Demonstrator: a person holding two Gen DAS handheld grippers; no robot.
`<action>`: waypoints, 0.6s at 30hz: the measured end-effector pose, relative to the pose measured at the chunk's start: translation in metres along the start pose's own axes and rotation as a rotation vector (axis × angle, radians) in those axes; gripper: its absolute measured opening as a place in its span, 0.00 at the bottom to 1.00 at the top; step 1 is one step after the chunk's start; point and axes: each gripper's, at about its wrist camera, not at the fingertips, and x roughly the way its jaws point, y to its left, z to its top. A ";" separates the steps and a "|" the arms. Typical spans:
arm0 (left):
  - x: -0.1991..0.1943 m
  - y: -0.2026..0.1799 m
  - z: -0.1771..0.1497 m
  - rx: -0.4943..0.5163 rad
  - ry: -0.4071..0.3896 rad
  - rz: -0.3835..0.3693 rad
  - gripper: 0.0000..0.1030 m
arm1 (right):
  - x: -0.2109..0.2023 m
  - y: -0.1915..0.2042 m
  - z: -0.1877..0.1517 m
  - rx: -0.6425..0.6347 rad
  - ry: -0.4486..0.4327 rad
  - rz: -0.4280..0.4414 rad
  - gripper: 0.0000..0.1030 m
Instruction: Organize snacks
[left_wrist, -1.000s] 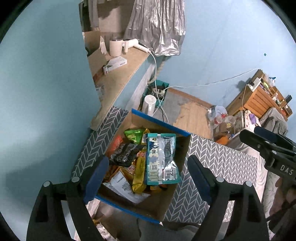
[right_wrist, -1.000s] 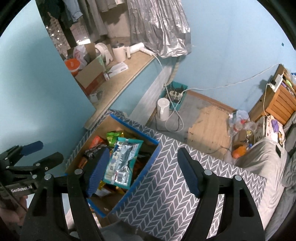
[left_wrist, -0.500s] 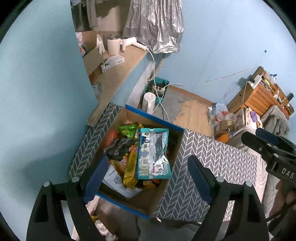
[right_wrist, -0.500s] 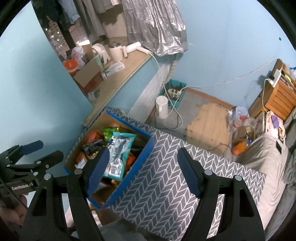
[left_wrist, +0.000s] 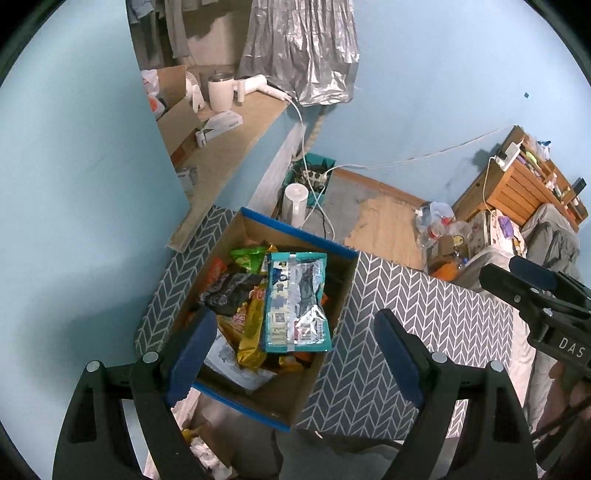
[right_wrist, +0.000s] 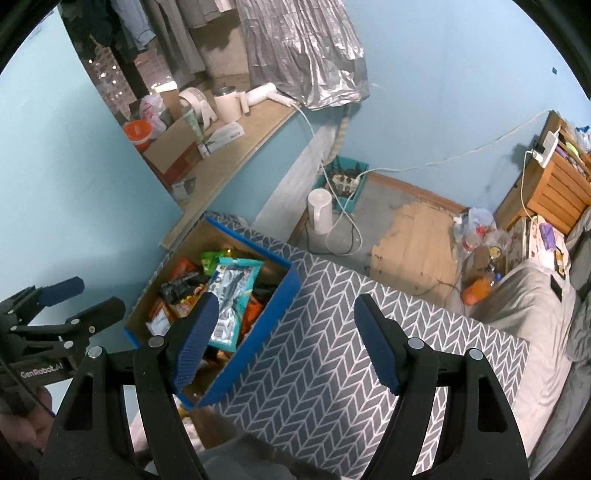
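The box (left_wrist: 334, 291) of snacks sits at the left end of the counter (left_wrist: 424, 325), its near corner at or past the edge, so a push from a gripper reaching in could tip it off. The teal bag (left_wrist: 295, 302) lies loose on top of the heap and may slide when pinched. The left gripper (left_wrist: 291, 354) and right gripper (right_wrist: 284, 338) hover above, both wide open and empty.
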 end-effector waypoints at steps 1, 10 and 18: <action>0.000 -0.001 0.000 0.000 0.002 -0.001 0.85 | 0.000 0.000 0.000 0.000 -0.001 0.000 0.74; 0.001 -0.004 -0.001 0.004 0.016 0.009 0.85 | -0.003 -0.006 -0.003 0.012 -0.001 0.005 0.74; 0.000 -0.005 -0.001 0.010 0.023 0.015 0.85 | -0.003 -0.006 -0.004 0.016 0.000 0.006 0.74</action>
